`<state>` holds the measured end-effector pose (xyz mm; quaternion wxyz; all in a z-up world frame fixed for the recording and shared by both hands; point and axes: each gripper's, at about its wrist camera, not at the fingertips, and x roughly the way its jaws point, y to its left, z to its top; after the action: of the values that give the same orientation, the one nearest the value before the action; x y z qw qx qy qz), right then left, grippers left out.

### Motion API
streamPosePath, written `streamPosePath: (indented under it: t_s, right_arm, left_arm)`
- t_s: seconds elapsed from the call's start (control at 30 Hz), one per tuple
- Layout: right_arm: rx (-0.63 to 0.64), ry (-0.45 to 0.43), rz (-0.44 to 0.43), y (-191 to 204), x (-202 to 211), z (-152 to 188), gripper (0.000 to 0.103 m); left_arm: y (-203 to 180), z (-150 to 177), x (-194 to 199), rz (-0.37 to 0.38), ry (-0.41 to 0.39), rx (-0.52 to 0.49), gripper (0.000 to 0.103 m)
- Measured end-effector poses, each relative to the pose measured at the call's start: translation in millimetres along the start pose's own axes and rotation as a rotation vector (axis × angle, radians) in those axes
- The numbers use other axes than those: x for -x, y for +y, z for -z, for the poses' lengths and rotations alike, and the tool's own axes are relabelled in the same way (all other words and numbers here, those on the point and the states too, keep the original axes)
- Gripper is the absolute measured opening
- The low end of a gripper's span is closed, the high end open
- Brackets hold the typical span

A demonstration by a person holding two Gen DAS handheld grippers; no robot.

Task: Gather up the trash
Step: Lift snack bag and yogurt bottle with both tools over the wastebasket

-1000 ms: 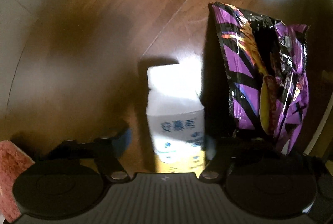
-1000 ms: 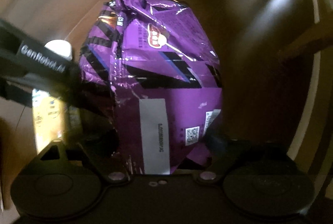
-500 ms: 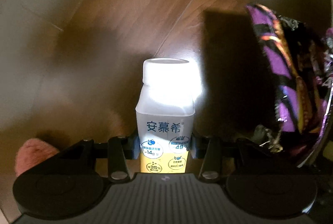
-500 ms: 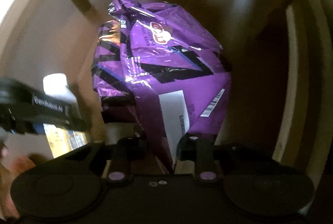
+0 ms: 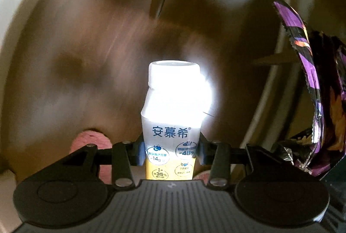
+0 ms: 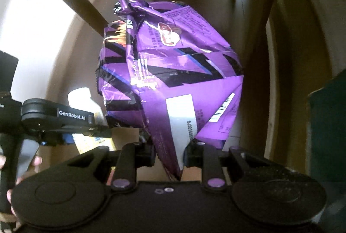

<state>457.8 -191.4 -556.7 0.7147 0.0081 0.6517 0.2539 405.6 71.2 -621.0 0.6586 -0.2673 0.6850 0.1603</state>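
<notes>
I see the bottle (image 5: 170, 124) in my left claw (image 5: 170, 151) as white with a white cap, blue characters across its middle and a yellow band at its base. The snack bag (image 6: 173, 81) in my right claw (image 6: 169, 153) is glossy purple with black slanted stripes, a white label and a barcode. Both claws are black. The floor (image 5: 86, 49) below is brown wood. A pink fuzzy thing (image 5: 90, 140) shows low down.

floor (image 5: 86, 49) motion-blurred; snack bag (image 5: 311, 90) edge-cropped
</notes>
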Motion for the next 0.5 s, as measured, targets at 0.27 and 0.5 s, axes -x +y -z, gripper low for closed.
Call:
streamPosePath:
  t_s: [0.27,0.5]
  right_arm:
    - [0.028,-0.064,-0.047,45.3,144.8,-4.7,0.022]
    - [0.051,-0.167,-0.045,83.0,262.4,0.3,0.021]
  left_arm:
    - [-21.9,8.8,155.1,0.009,-0.078,-0.167,0.043]
    - [-38.4,10.0,270.1,0.045,-0.144,-0.259,0.043]
